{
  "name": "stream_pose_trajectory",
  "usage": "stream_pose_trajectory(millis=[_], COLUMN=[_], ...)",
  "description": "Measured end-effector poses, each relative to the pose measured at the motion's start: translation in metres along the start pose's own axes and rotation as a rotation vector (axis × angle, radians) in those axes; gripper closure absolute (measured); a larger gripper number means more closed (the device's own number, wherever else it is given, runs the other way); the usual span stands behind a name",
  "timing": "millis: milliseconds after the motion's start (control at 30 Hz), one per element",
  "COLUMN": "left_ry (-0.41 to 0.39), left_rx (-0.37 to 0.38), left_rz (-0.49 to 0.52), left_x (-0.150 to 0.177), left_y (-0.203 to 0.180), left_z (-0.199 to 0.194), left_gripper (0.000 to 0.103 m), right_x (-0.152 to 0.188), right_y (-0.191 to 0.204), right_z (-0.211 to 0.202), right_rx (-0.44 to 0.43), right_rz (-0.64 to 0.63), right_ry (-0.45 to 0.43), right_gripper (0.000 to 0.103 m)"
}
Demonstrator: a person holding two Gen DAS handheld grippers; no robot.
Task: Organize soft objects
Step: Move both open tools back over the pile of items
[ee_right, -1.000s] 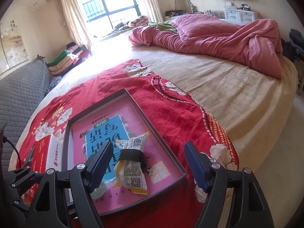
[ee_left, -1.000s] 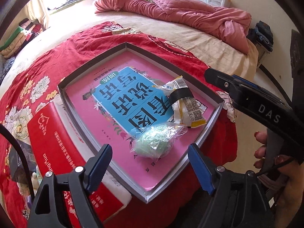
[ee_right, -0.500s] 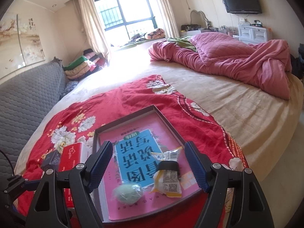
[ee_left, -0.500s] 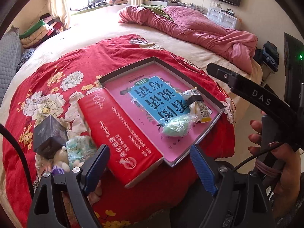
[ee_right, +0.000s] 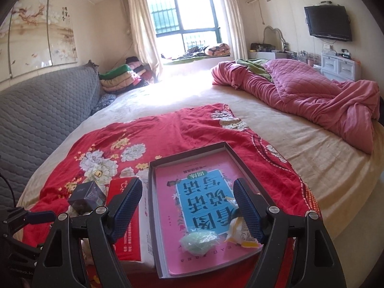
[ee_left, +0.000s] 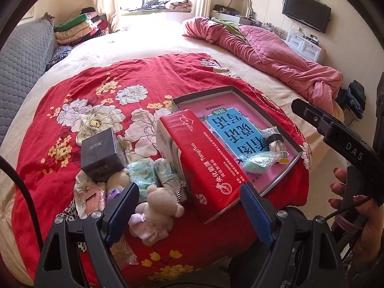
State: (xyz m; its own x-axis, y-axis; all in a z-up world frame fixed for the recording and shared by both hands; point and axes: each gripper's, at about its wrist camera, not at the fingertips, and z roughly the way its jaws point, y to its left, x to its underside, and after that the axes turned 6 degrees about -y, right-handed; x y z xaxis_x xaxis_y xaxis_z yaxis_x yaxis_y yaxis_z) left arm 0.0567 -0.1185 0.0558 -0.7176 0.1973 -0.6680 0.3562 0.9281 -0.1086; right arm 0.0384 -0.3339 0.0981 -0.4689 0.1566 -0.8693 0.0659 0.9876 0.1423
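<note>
The bed carried a red flowered blanket, and a crumpled pink quilt lay far beyond both my grippers. My left gripper had its jaws wide apart and held nothing. Just ahead of its left finger lay a small teddy bear in a pink dress, with green tissue packs behind it and a dark cube box further to the left. Ahead of its right finger, a red tissue package lay with one long side against the shallow tray. My right gripper was also wide open and empty. Between its fingers I saw the tray's pink and blue book cover. A green soft ball in clear wrap lay on the cover, below the gap between the jaws, and a yellow snack packet was partly hidden behind the right finger
</note>
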Motion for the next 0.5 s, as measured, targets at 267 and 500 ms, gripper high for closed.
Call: stream_pose_trajectory(millis=[267, 500], left_ry=[-0.027, -0.035], left_rx=[-0.045, -0.071], left_rz=[-0.055, -0.113], left_x=[0.007, 0.014], left_y=[0.031, 0.061], left_z=[-0.019, -0.031], left_gripper=[0.018, 0.018], right_x=[0.006, 0.008], right_y=[0.037, 0.079], right_z=[-0.008, -0.014], right_rx=[-0.058, -0.121], right_rz=[-0.029, -0.096], right_ry=[0.032, 0.053], right_gripper=[0.024, 0.023])
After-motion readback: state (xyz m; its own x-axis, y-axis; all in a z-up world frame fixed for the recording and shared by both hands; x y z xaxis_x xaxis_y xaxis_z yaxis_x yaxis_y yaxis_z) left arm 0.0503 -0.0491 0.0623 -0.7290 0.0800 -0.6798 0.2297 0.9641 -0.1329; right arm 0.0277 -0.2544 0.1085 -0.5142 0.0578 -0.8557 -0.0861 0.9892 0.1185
